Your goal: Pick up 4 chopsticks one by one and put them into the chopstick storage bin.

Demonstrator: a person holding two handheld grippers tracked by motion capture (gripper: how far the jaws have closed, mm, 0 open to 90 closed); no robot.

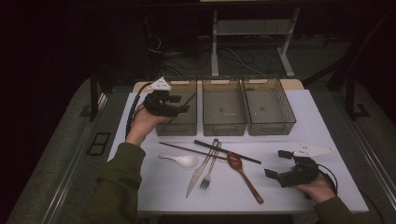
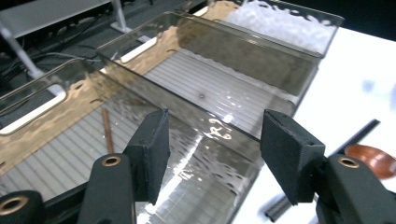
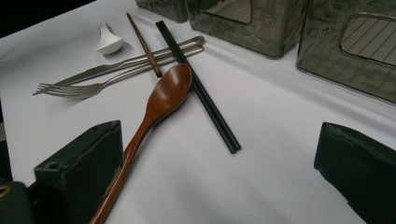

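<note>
Brown chopstick (image 2: 108, 129): thin wooden stick, lying inside the leftmost bin (image 1: 184, 122) of three, resting on the ribbed floor close to the bin's wall, well clear of the rim. Leftmost bin: smoky translucent plastic, rectangular, open-topped, with handle cutouts in its end walls; standing upright near the far left corner of the counter (image 1: 289, 144), long side just beside the middle bin. Second brown chopstick (image 1: 187, 150): same thin wooden make, flat on the counter near its centre, angled from left toward right, its right end passing under the knife and fork handles.
</note>
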